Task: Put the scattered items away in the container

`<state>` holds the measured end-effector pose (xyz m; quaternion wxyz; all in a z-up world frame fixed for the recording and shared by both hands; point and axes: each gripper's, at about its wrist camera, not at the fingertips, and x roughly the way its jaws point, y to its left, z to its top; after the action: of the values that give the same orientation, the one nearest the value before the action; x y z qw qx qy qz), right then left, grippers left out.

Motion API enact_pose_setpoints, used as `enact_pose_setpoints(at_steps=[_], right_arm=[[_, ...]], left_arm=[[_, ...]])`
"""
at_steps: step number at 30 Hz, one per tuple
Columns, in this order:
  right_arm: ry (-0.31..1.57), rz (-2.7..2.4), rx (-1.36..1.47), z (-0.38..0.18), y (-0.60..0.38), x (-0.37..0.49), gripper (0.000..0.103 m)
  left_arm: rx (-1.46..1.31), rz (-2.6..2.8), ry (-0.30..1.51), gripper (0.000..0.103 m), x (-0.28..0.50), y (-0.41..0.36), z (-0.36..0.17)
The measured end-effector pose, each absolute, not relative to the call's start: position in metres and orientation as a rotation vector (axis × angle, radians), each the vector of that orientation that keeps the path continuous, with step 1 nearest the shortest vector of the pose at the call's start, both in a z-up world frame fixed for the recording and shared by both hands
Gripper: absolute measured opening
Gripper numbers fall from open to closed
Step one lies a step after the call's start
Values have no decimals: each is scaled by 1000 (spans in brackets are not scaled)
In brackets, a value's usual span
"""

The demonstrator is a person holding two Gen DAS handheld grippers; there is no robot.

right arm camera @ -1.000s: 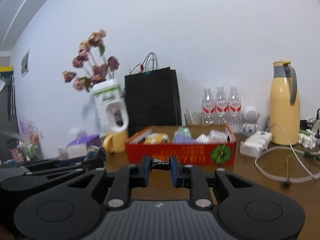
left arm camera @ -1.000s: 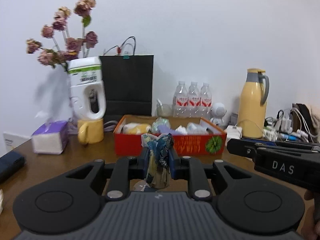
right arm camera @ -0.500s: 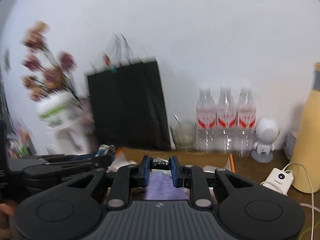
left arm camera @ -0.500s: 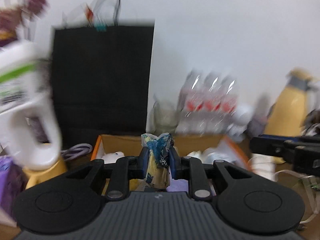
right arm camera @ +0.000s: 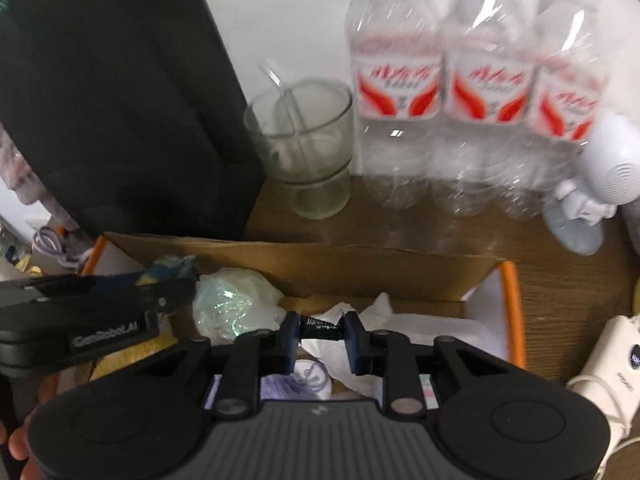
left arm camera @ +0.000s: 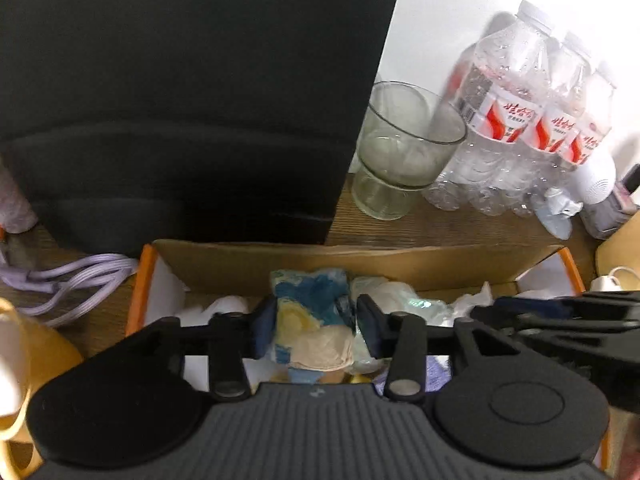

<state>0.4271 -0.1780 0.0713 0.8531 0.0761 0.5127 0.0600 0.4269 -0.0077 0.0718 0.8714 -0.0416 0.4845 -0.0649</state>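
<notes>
Left tongs (left arm camera: 316,326), jaws opening, framed a crinkled blue-yellow wrapper (left arm camera: 314,320) above the orange-rimmed cardboard box (left arm camera: 360,264). Right tongs (right arm camera: 320,338), jaws opening, flanked a small glossy black packet (right arm camera: 320,328).

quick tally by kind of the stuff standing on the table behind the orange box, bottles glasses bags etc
water bottles: 3
drinking glass: 1
black paper bag: 1
small white robot figure: 1
total: 6
</notes>
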Motion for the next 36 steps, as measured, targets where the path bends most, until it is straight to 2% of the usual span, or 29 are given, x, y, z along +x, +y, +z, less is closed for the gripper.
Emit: enact_pose_setpoints(at_steps=[2, 4, 6, 8, 12, 15, 17, 19, 23, 28, 31, 36], right_arm=[[1105, 116, 175, 69, -178, 433, 28], [1109, 102, 179, 71, -179, 433, 30], [1109, 92, 188, 79, -181, 428, 36], [1099, 88, 190, 91, -184, 421, 42], [1101, 76, 157, 126, -188, 402, 58], [1101, 78, 142, 154, -190, 382, 65], [1085, 89, 119, 172, -190, 366, 77], [1050, 92, 110, 184, -193, 346, 84], [1072, 78, 121, 189, -198, 316, 84], [1014, 80, 165, 205, -203, 280, 84], [980, 71, 170, 205, -198, 261, 84], [815, 29, 74, 202, -181, 223, 84]], left_arm=[[-93, -120, 1024, 49, 429, -6, 76], [-98, -116, 1032, 61, 431, -5, 84], [-106, -99, 1051, 71, 431, -2, 92], [-126, -115, 1073, 75, 425, 1, 105], [-102, -77, 1072, 95, 406, 0, 138], [-66, -63, 1074, 102, 384, -3, 163], [-48, -50, 1077, 103, 367, -3, 172], [-37, -29, 1079, 103, 350, 0, 176], [-33, -2, 1072, 103, 317, 8, 183], [-16, 9, 1001, 103, 275, 7, 198], [18, 97, 856, 103, 246, 1, 206], [122, 128, 635, 103, 199, -14, 205]])
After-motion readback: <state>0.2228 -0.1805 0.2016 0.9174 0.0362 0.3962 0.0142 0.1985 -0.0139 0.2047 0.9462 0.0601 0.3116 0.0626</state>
